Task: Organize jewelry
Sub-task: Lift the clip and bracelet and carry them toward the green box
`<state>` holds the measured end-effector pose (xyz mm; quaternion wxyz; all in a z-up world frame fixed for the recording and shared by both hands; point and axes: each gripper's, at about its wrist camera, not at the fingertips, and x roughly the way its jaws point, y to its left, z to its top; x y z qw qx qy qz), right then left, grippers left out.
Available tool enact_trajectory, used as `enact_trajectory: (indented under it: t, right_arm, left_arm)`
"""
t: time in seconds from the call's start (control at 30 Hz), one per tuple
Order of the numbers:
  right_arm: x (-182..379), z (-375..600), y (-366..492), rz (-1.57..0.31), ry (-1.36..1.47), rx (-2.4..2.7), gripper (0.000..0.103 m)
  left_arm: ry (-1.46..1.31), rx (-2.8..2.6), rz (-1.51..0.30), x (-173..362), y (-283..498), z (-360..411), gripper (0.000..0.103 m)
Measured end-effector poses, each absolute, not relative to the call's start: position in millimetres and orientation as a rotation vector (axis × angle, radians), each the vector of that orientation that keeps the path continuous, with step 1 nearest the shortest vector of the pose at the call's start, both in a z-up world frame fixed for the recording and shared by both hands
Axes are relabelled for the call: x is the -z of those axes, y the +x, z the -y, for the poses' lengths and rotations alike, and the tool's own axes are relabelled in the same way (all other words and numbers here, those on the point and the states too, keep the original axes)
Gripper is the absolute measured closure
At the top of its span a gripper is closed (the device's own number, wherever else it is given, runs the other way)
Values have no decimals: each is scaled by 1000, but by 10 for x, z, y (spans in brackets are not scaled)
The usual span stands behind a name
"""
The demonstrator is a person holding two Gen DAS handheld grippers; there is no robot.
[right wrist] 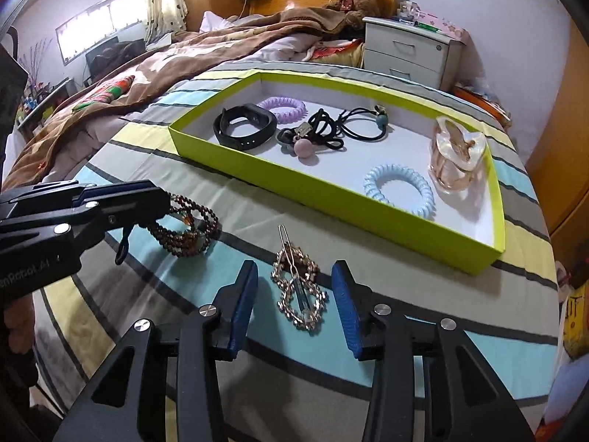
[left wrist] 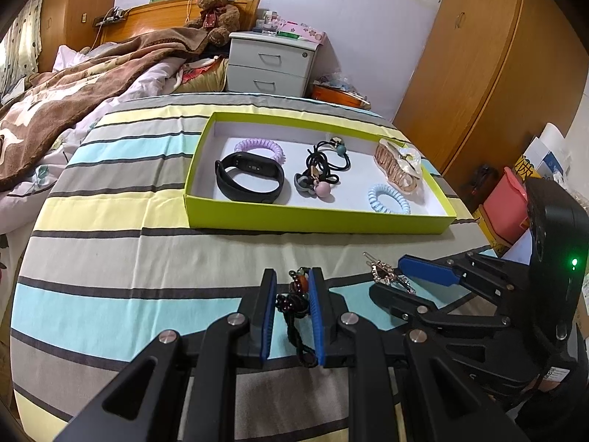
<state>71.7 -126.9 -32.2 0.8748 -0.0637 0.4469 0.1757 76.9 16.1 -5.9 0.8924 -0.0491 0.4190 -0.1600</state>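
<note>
The hairpin (right wrist: 299, 287) lies flat on the striped bed cover (right wrist: 405, 287), straight ahead of the right tool (right wrist: 294, 287) and between its two blue pads (right wrist: 241, 309). Its long axis runs along the line the tool points, the thin wire prong away from the camera and toward the tray (right wrist: 331, 210). The pads stand clear of it on both sides — jaws released, nothing gripped. A pinch from here would, I judge, close across the hairpin's narrow width, which suits a grip.

The left tool (left wrist: 292, 294) is clenched on the bead bracelet (left wrist: 296, 294), which sits just left of the hairpin on the same cover. The right tool is plainly the nearer one to the hairpin; the left is busy.

The green tray lies beyond both tools, already holding a black band (left wrist: 250, 178), a purple coil tie (left wrist: 261, 149), a blue coil tie (left wrist: 388, 199), black hair ties (left wrist: 324, 173) and a claw clip (left wrist: 399, 167). Free white floor shows near its front right corner.

The right wrist view shows the hairpin whole, the gaps to either pad, and the bracelet's beaded loops spilling out past the left tool's tips. The left wrist view shows only the hairpin's far end beside the right tool — but it shows the bracelet's dark cord pinched between the left pads, which the other view hides.
</note>
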Motion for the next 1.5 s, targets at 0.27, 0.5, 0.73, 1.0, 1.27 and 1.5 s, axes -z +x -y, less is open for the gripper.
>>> enact_trajectory:
  t: [0.27,0.5,0.73,1.0,1.27,1.5]
  right_arm:
    - [322,1283,692,-925,-150,-330,76]
    - [253,1321,649,-907,-121,-341,79]
    - [154,1390,626,-882,-92,-338,79]
    - [-82,1425,635,-831,-76,-336,79]
    - [-272,1455,727,-796,-69,-329,79]
    - [-365,1484,870,-784,-55,-312,79]
  left_arm:
    - [-101,335,-869,59,775,-152,85]
    - [-95,335,-862,9,782,-147,85]
    - [-90,337,-850,-70,781,-140,85]
    - [-77,343,-822,-259,844,-115,85]
    - [-77,347,-778,-487,978,-126,85]
    - [-72,360,-749,-650,1193,-124,86]
